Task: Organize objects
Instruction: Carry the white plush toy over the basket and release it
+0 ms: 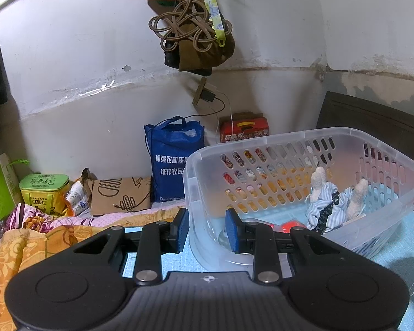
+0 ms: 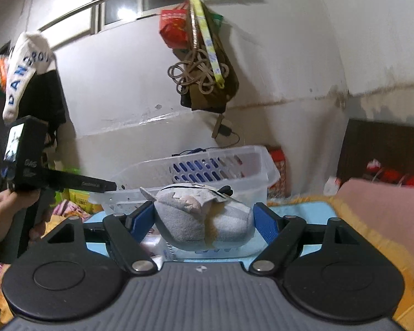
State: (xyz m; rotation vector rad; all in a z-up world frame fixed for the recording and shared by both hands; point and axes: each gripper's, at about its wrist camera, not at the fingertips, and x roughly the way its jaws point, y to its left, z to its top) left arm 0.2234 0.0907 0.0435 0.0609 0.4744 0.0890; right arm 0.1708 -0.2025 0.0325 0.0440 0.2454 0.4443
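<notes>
Right gripper (image 2: 204,219): jaws spread wide around a grey stuffed toy (image 2: 201,218), blue pads on both flanks, so it's pinching the toy. The toy bulges out front and below, w/ a dark tag or strap sticking out on its far right. Just beyond it is the clear plastic basket (image 2: 265,173), on a light blue mat (image 2: 303,209).

Left gripper (image 1: 207,227): pads nearly together, and the basket's near-left corner rim (image 1: 190,171) sits between them. Looks like it's pinching the rim to steady the basket, tho actual pad contact is hard to confirm thru the clear plastic. Already in the basket: a striped cloth doll (image 1: 334,204) at the far right, and something red (image 1: 292,224) near the bottom.

Risks, as I judge them:
- The toy is soft and round, so it could squirm out of the pads before it's over the rim.
- If carried too low it could catch the near wall and tip or shove the basket, esp. if the left grip is loose.
- The person's hand (image 2: 2,209) and the other tool are close on the left, so the two could bump.
</notes>
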